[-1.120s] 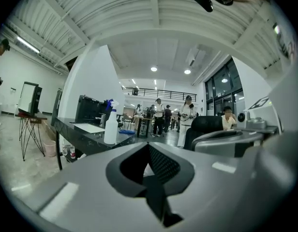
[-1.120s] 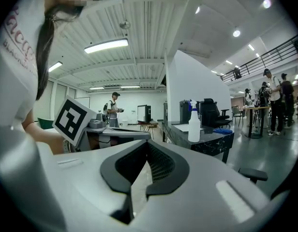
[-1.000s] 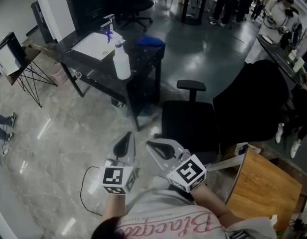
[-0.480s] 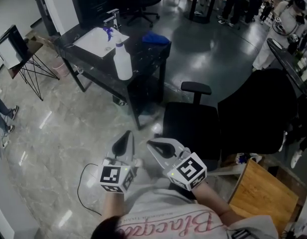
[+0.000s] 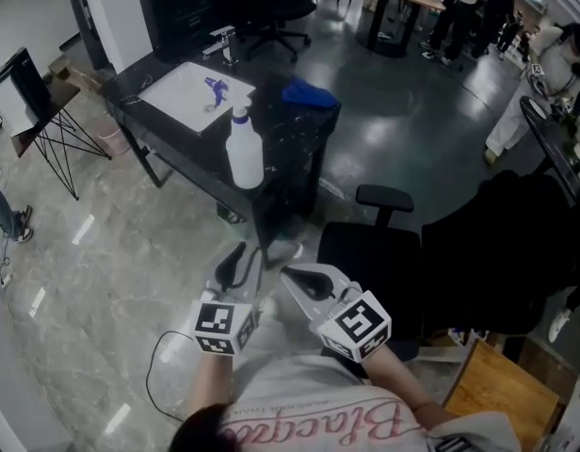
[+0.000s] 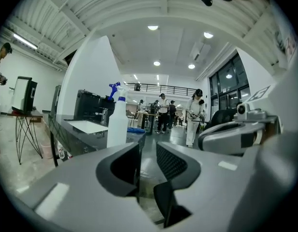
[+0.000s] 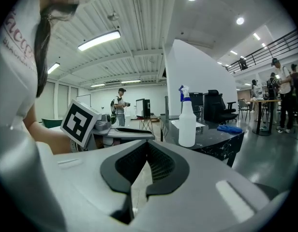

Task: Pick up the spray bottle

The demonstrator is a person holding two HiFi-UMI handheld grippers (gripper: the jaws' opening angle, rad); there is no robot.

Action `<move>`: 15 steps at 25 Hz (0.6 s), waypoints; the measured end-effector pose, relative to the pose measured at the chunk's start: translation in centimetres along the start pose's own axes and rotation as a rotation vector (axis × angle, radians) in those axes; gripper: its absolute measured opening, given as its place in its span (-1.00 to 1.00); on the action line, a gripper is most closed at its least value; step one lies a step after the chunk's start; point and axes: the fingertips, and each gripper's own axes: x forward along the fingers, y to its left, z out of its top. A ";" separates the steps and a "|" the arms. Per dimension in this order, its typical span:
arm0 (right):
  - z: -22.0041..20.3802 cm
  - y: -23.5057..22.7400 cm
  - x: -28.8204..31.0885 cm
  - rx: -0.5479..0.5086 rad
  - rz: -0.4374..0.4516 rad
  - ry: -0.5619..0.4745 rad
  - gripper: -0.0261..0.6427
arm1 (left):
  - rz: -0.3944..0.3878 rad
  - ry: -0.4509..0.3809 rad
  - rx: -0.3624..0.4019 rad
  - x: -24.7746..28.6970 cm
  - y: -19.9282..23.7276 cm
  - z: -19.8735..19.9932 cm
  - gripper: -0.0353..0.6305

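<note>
The white spray bottle [image 5: 244,156] with a blue trigger head stands upright at the near edge of a black table [image 5: 144,97]. It also shows in the left gripper view [image 6: 117,124] and in the right gripper view [image 7: 187,125], some way ahead of both. My left gripper [image 5: 239,264] is held low over the floor, short of the table. Its jaws [image 6: 148,154] are opening, with a narrow gap and nothing between them. My right gripper [image 5: 304,281] hangs beside it, its jaws shut and empty [image 7: 146,164].
A white sink basin [image 5: 191,90] with a faucet [image 5: 224,40] is set into the table, and a blue cloth [image 5: 309,92] lies on the far corner. A black office chair [image 5: 379,238] stands to the right. A cable [image 5: 163,356] lies on the floor. People stand in the background.
Both grippers and the head view have moved toward the table, so the bottle sits closer. The left jaws have parted a little.
</note>
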 end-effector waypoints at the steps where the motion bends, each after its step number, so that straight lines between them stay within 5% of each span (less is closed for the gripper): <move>1: 0.3 -0.8 0.8 -0.007 -0.005 -0.003 -0.92 | -0.007 0.000 0.009 1.1 0.7 0.3 -0.52; 15: 2.7 -9.9 8.4 0.021 -0.104 0.001 -0.91 | 0.007 0.050 0.069 13.3 9.4 1.1 0.35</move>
